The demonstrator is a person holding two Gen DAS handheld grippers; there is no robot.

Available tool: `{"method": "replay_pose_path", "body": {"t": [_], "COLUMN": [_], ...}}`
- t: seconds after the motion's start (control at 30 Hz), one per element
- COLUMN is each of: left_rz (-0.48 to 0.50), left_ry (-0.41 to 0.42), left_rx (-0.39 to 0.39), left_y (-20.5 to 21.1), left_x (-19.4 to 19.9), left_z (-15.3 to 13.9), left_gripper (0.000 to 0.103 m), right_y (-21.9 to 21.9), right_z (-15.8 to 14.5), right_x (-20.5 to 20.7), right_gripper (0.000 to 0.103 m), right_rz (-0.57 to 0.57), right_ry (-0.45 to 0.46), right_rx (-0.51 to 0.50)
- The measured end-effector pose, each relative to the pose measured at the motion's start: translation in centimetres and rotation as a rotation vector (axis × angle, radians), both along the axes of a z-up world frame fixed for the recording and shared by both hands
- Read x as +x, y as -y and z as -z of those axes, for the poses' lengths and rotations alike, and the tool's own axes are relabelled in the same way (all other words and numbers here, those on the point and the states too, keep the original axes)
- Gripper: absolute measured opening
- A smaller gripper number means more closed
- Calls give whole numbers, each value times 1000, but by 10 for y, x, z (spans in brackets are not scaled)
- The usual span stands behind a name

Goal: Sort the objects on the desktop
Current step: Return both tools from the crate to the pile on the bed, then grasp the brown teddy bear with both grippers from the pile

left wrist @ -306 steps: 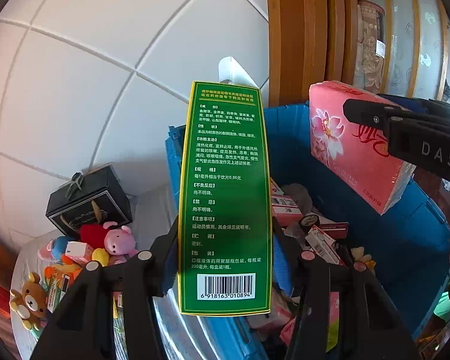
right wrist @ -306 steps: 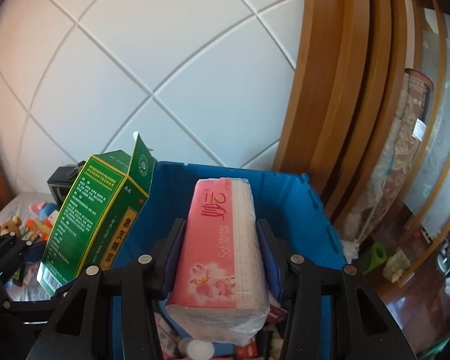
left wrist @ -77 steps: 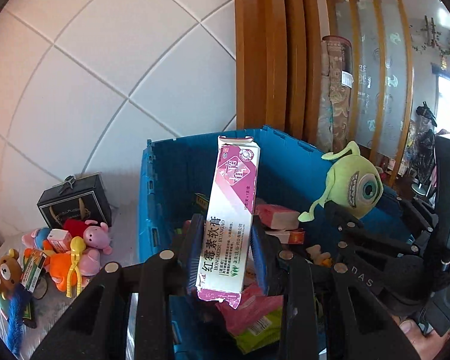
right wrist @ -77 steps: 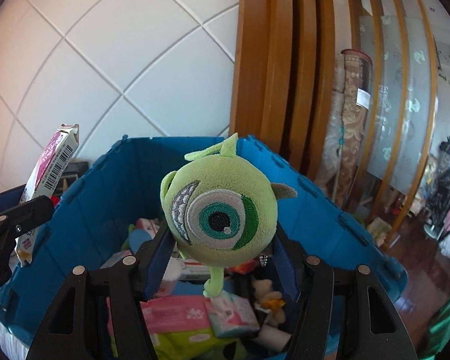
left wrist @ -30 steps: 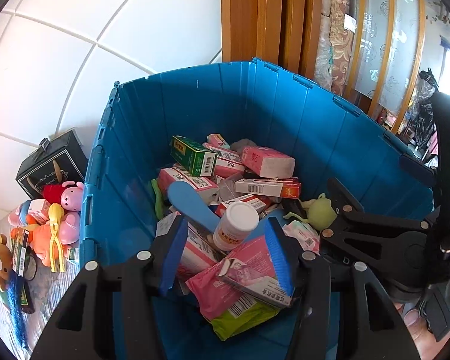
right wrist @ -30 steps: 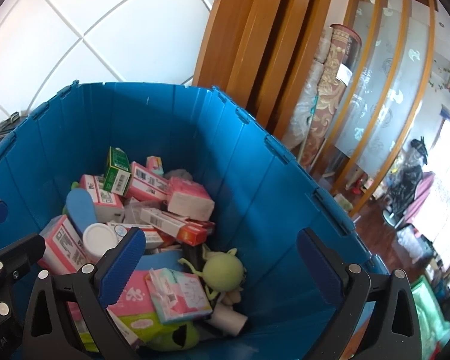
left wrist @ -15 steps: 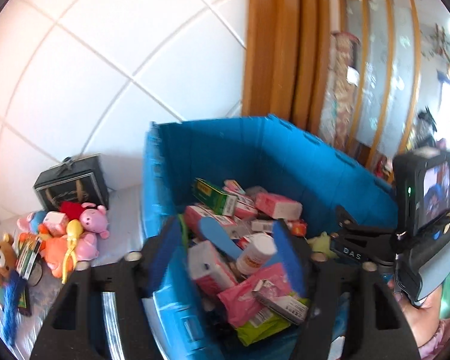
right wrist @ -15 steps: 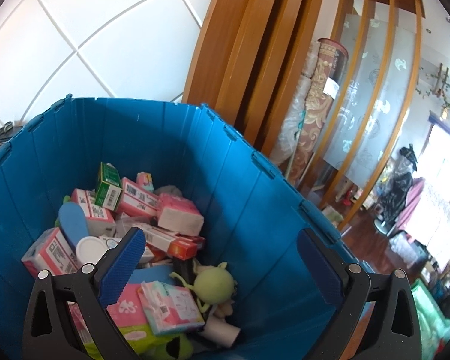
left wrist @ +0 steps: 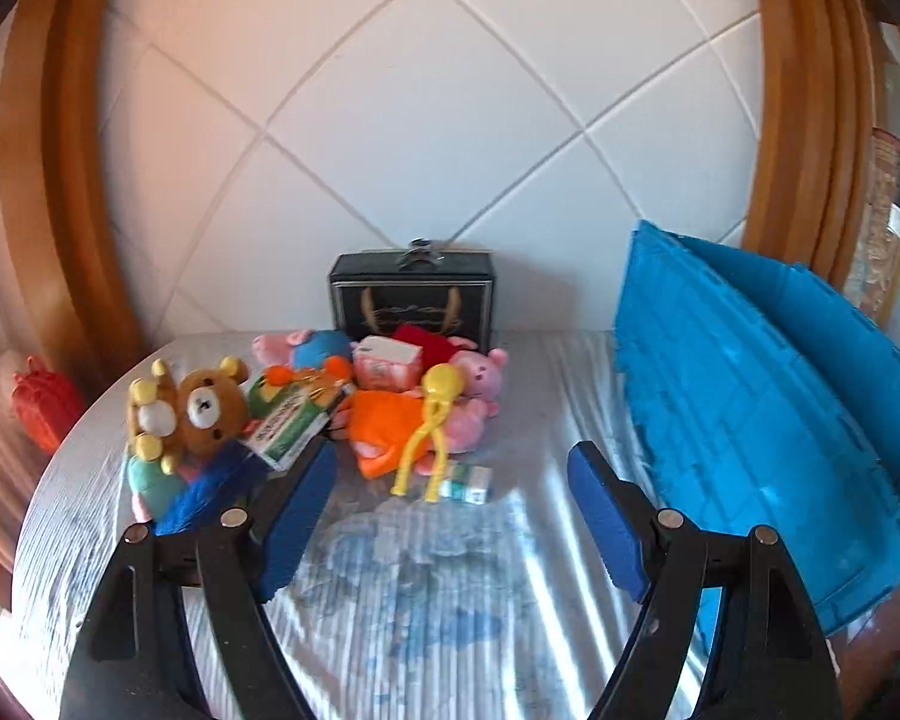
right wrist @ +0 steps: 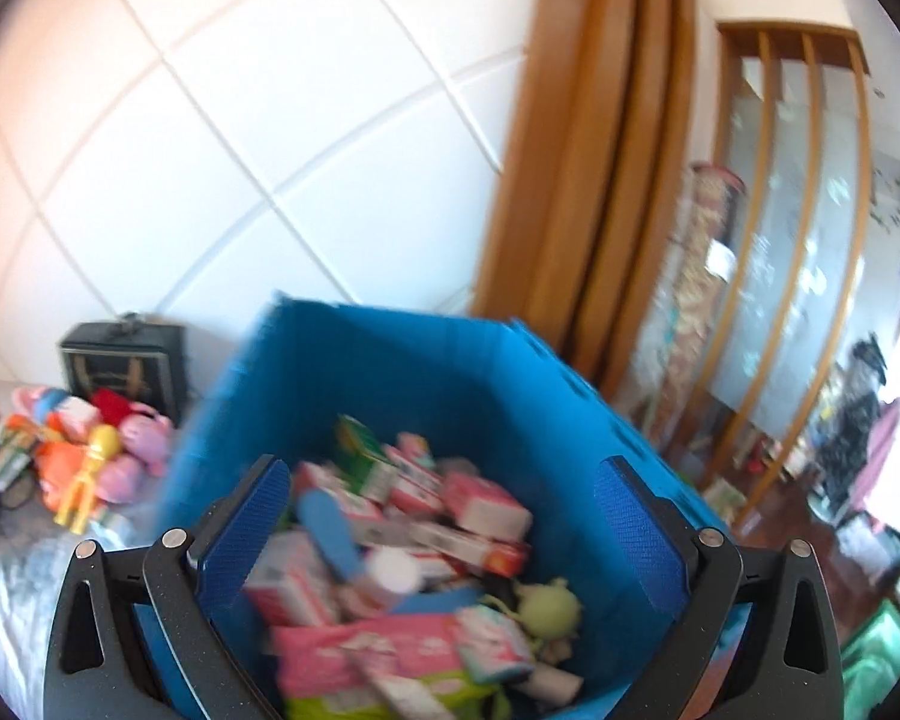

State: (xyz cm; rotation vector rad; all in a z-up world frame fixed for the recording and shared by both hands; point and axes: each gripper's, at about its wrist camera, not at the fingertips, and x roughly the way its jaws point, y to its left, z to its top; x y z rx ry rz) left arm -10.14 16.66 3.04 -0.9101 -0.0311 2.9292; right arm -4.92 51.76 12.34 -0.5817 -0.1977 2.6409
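Blue-padded left gripper (left wrist: 450, 516) opening, empty; right gripper (right wrist: 444, 528) wide, empty, over blue crate (right wrist: 426, 354); labels unreadable.

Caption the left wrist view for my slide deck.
Left gripper, opening and empty, faces toy pile beside blue crate.

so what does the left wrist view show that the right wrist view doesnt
Only the left wrist view shows the red bag at the table's left edge and the bear plush clearly. Only the right wrist view shows inside the blue bin: the boxes and the green plush. Both show the toy pile and the black box.
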Motion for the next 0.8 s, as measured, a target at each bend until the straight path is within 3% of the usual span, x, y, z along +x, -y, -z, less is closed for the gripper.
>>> {"method": "replay_pose_path", "body": {"t": [0.1,0.2,0.43,0.63,0.8], "left_rz": [-66,-125,-234,-261,-248], "left_ry": [44,89,169,238,277], "left_rx": [4,-16,-12,44,40], "left_y": [58,112,227,285,302], "left_x": [-8,-14,-32,-62,-101], "left_z": [14,31,61,83,103], "left_gripper": [79,79,79,79,79], "right_y": [60,116,232,306,372], "right_z": [-7,-2,48,90,113], "right_x": [-16,-43,-125,-189,-233], "right_gripper": [103,103,103,103,103], "right_rz": [-81,-198,-372,-494,-626], "right_ry": [9,45,230,362,423], "right_rx": [38,11,-51,-146,-176]}}
